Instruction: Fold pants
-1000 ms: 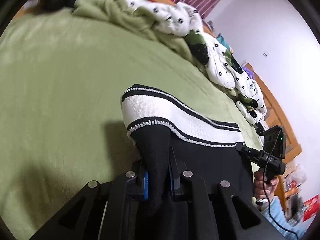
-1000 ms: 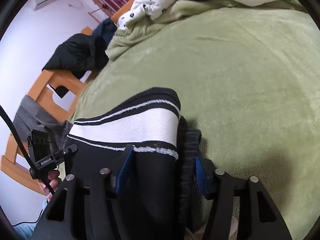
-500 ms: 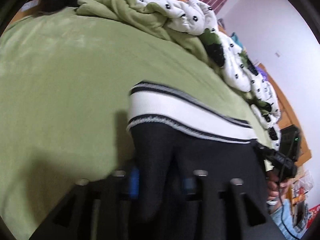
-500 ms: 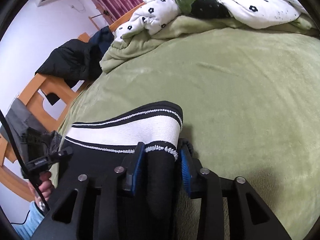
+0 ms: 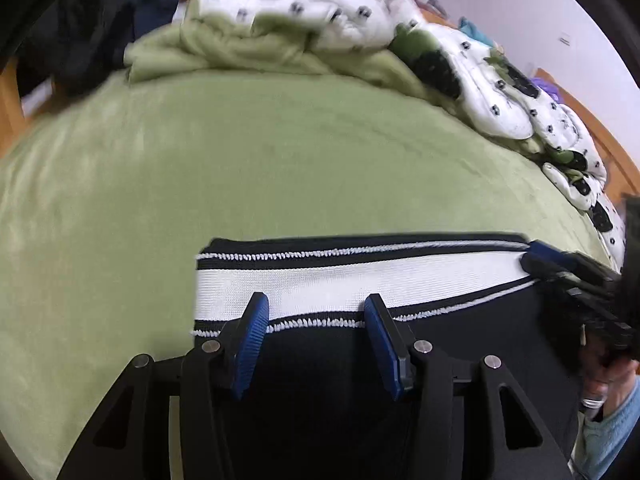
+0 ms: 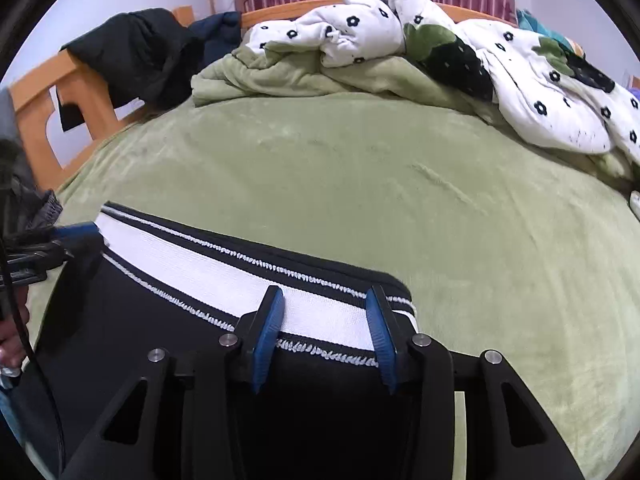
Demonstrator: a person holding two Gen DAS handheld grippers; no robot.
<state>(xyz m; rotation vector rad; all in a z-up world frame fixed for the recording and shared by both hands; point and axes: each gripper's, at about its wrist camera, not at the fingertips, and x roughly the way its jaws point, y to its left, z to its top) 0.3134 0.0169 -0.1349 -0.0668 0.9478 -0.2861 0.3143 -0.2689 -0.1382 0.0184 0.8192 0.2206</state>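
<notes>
Only right wrist view shows the black jacket (image 6: 136,52) clearly.

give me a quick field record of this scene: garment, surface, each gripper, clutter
garment: black pants with a white knit waistband edged in black stripes, lying flat
surface: green plush blanket covering the bed
left gripper: open, blue pads either side of the waistband's lower edge, not pressing it
right gripper: jaws opening, over the waistband's end, no grip
clutter: white quilt with black flower print bunched at the far side; black jacket on the wooden bed frame
</notes>
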